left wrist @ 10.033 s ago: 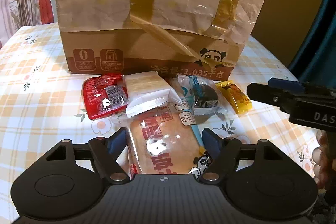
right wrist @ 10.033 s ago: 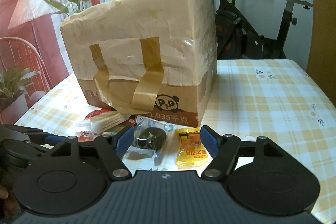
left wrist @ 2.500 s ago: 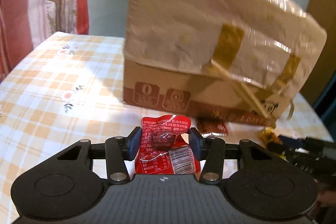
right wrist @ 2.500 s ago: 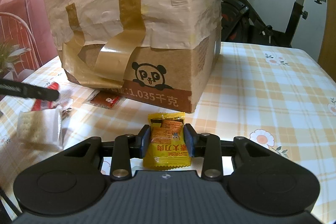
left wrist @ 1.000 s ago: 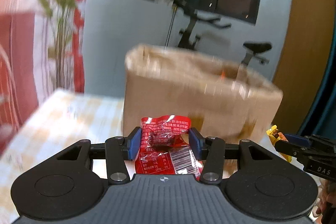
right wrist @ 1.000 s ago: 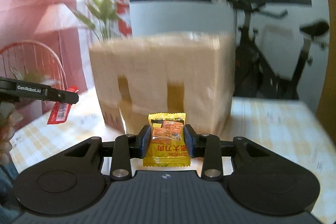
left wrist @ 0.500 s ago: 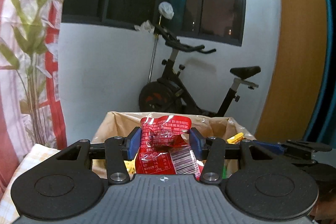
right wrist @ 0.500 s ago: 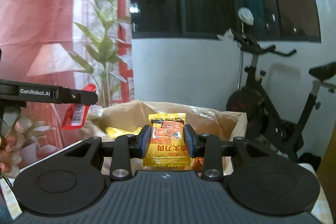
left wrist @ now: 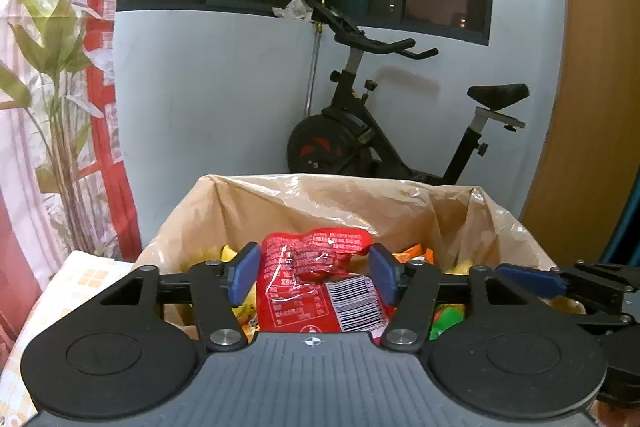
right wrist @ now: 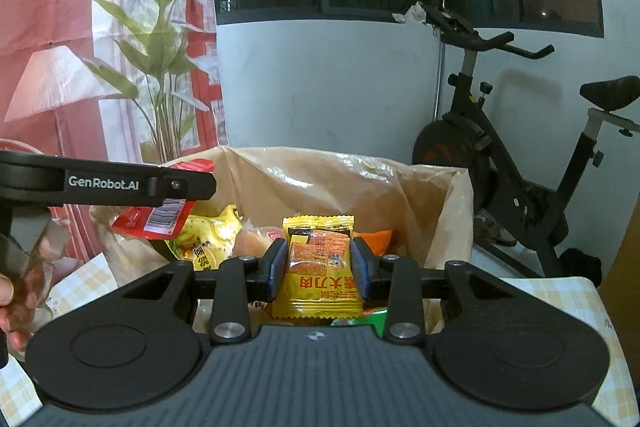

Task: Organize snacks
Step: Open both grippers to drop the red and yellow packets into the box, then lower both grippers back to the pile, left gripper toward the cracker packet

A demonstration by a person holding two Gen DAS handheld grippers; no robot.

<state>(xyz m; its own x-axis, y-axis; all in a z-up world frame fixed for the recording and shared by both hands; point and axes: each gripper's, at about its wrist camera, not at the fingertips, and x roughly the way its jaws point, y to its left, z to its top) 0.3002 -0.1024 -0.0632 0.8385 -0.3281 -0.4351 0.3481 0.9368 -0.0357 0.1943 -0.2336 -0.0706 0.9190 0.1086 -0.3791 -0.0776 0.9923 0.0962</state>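
Over the open, plastic-lined cardboard box [left wrist: 340, 187] hangs my left gripper [left wrist: 314, 259]. Its jaws are opening, and the red snack packet [left wrist: 304, 291] sits loose between the blue pads. From the right wrist view the red packet [right wrist: 156, 221] tilts down beneath the left gripper's finger [right wrist: 120, 183]. My right gripper [right wrist: 318, 263] is shut on a yellow snack packet [right wrist: 318, 283], held upright above the box [right wrist: 320, 163]. The right gripper's blue finger [left wrist: 528, 277] shows at the right of the left wrist view.
Several snacks lie inside the box, among them a yellow bag [right wrist: 208, 235] and a bun [right wrist: 252, 243]. A checked tablecloth [left wrist: 80, 279] lies under the box. Behind stand an exercise bike [left wrist: 380, 131] and a leafy plant [left wrist: 52, 67]. A hand [right wrist: 12, 299] holds the left gripper.
Both grippers have risen from the box's side to above its open top. The left jaws have spread apart from the red packet, which has sagged. The right still clamps the yellow packet.
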